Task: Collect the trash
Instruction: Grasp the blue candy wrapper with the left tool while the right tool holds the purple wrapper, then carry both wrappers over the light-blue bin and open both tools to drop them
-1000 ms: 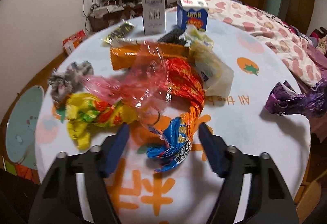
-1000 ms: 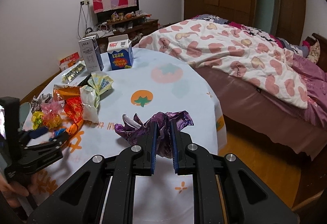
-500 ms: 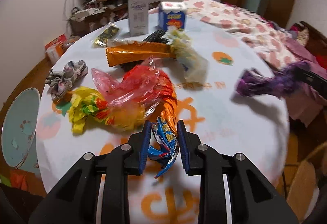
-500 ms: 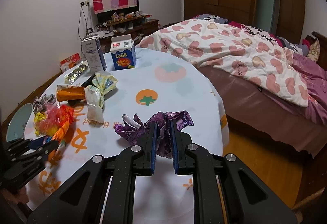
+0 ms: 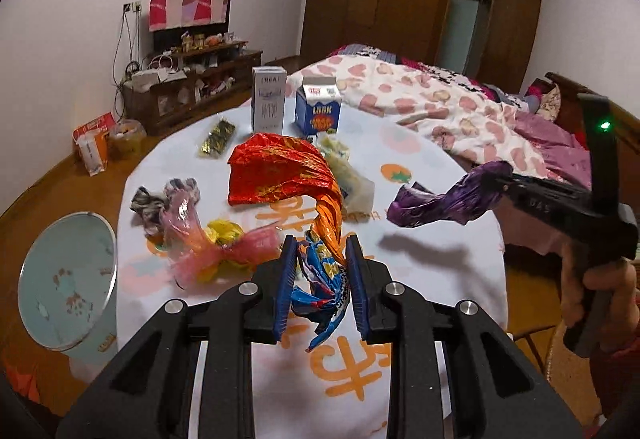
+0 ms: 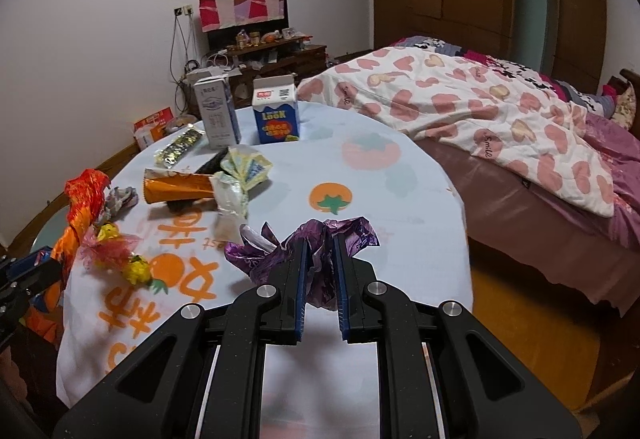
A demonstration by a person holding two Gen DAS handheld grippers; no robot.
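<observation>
My left gripper [image 5: 320, 259] is shut on the twisted blue-and-orange end of a red foil wrapper [image 5: 280, 171], which hangs lifted above the round table [image 5: 432, 271]. My right gripper [image 6: 320, 251] is shut on a crumpled purple wrapper [image 6: 320, 235], held above the table; in the left wrist view that purple wrapper [image 5: 448, 199] hangs from the black tool at the right. A pink cellophane wrapper [image 5: 208, 251] with yellow in it, a grey wrapper [image 5: 160, 199], an orange packet [image 6: 180, 189] and a pale plastic bag [image 6: 232, 199] lie on the cloth.
Two cartons, a white one [image 5: 269, 105] and a blue one [image 5: 318, 113], stand at the table's far side beside a dark-gold packet [image 5: 218, 139]. A pale green bin [image 5: 66, 275] stands left of the table. A bed with a heart-print quilt [image 6: 480, 111] runs along the right.
My left gripper closed on the wrapper's twisted end and lifted it up off the table, so the red foil now hangs clear. The right gripper kept its grip on the purple wrapper and shifted slightly.
</observation>
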